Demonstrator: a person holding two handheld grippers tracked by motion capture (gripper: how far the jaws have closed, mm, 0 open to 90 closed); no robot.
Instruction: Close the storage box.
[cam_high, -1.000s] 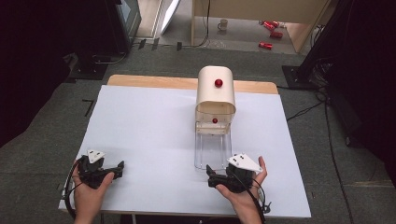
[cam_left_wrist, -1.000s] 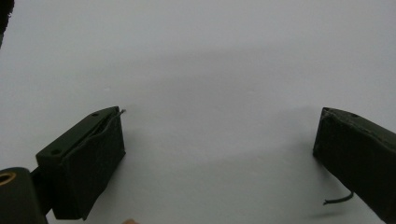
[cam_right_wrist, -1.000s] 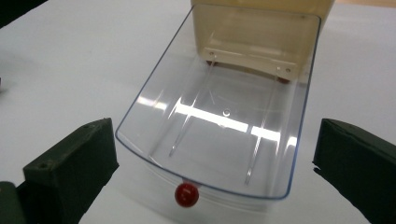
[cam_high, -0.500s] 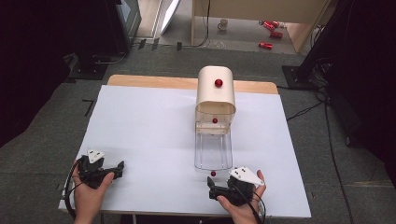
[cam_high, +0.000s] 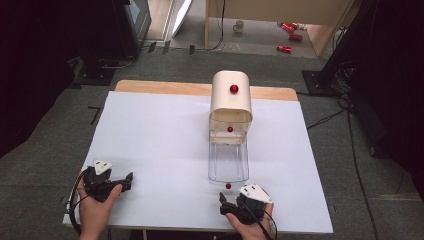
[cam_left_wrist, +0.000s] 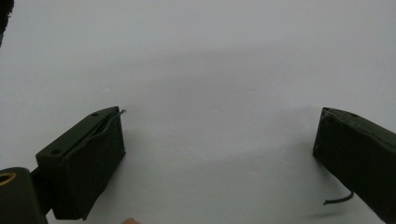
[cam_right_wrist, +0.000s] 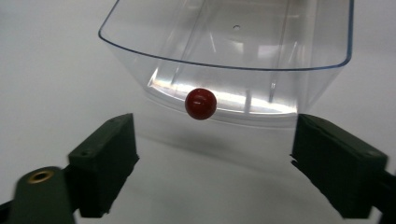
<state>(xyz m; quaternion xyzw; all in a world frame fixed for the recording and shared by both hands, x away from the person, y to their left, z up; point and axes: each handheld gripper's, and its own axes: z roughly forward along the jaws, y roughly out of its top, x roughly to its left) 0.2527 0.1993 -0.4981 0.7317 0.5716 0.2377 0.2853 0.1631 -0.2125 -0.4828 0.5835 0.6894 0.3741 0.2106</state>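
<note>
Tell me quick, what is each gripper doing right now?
Left gripper: open, holding nothing.
Right gripper: open, has just been closing, red knob ahead, untouched.

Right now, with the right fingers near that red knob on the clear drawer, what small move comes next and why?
Probably ease the right gripper forward until its fingers flank the red knob, then close. The jaws have just been narrowing, with nothing between them, and the knob on the clear drawer sits ahead of the tips.

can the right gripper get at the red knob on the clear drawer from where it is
Probably yes: the red knob on the clear drawer sits straight ahead of the right gripper, whose jaws have just been closing but stand apart with nothing between them.
</note>
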